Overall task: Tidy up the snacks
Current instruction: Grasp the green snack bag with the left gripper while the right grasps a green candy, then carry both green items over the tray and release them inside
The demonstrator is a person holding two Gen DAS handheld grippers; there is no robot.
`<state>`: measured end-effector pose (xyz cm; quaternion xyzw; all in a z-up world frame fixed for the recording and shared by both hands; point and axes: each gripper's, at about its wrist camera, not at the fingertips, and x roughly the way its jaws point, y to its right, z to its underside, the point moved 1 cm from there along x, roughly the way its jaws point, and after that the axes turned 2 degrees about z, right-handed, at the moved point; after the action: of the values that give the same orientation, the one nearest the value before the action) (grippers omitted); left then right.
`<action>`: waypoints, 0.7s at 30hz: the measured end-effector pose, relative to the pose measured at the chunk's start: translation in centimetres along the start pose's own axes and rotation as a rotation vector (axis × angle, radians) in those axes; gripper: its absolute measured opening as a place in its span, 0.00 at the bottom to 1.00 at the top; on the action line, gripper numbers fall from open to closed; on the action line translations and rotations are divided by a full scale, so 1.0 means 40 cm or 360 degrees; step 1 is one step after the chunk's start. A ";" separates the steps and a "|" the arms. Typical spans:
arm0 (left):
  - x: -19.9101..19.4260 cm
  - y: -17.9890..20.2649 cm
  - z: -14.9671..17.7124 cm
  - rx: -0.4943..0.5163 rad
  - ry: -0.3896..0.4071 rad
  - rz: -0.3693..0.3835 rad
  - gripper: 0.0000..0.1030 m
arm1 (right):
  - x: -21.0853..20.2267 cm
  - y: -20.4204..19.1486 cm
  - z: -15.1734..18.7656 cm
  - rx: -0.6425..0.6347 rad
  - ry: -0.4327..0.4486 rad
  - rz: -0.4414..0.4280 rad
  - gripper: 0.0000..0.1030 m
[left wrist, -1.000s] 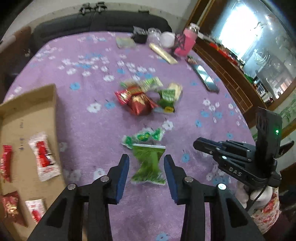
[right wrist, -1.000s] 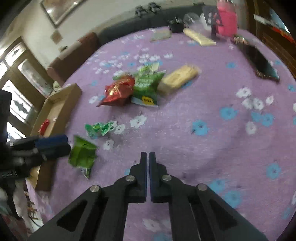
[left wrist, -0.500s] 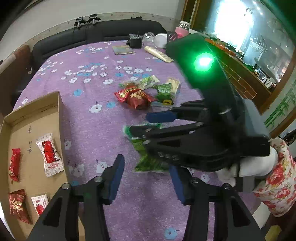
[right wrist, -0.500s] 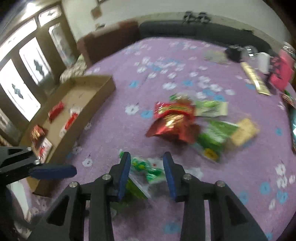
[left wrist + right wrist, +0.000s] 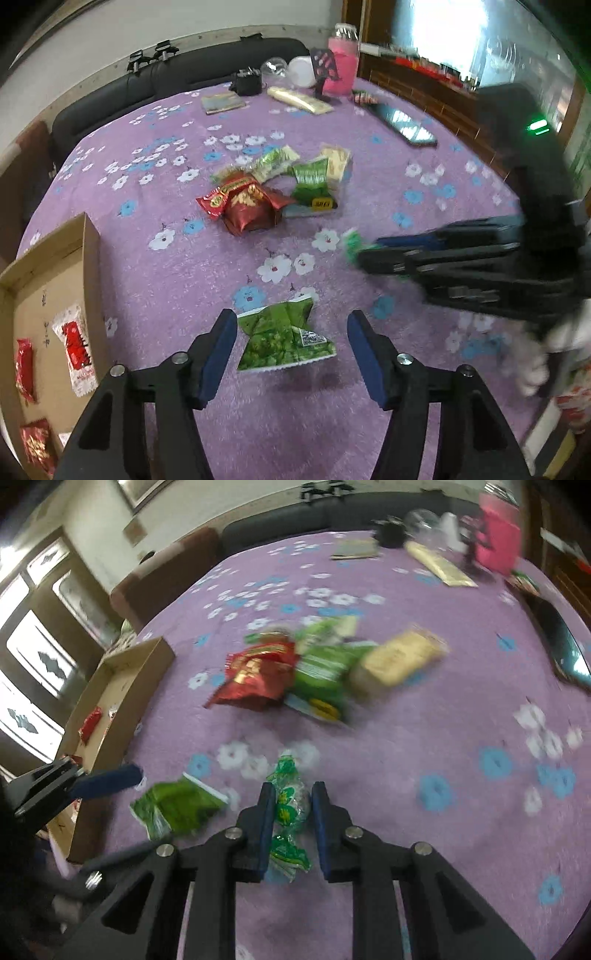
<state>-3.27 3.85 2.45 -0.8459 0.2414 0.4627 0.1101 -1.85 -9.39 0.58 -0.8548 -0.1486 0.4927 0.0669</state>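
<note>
My left gripper (image 5: pixel 291 354) is open, its blue pads on either side of a crumpled green snack packet (image 5: pixel 282 339) that lies on the purple flowered cloth. My right gripper (image 5: pixel 293 825) is shut on a small green-wrapped candy (image 5: pixel 290 805) and holds it just above the cloth; it shows from the side in the left wrist view (image 5: pixel 373 251). The green packet also shows in the right wrist view (image 5: pixel 177 806). A heap of red and green snack bags (image 5: pixel 273 192) lies mid-table. A cardboard tray (image 5: pixel 40 306) at the left holds several red and white packets.
At the far end of the table stand a pink bottle (image 5: pixel 341 66), a clear glass (image 5: pixel 275 68), a long yellow packet (image 5: pixel 299 99) and a booklet (image 5: pixel 223 103). A black phone (image 5: pixel 404 123) lies at the right. A dark sofa (image 5: pixel 177 77) runs behind the table.
My right gripper has closed on the green candy and pulled back to the right with it. My left gripper has opened wider around the green packet.
</note>
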 end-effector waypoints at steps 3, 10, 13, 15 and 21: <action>0.023 0.009 0.009 0.0025 -0.0049 -0.0057 0.47 | -0.035 0.017 0.024 0.0011 0.0035 -0.0005 0.19; -0.061 -0.006 0.021 -0.0088 0.0084 -0.0048 0.40 | -0.080 -0.012 0.035 -0.0002 0.0116 -0.0063 0.19; -0.129 -0.042 0.028 -0.0180 0.0173 -0.0022 0.40 | -0.096 -0.050 0.030 -0.0037 0.0141 -0.0078 0.19; -0.172 -0.076 0.033 -0.0245 0.0231 -0.0012 0.40 | -0.108 -0.080 0.027 -0.0069 0.0155 -0.0092 0.19; -0.314 -0.235 0.076 -0.0438 0.0386 -0.0159 0.40 | -0.131 -0.192 0.011 -0.0188 0.0183 -0.0144 0.19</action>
<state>-6.42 17.01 10.93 -0.9134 0.1448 0.3801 -0.0137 -6.13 -3.82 6.69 -0.8766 -0.2119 0.4295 0.0471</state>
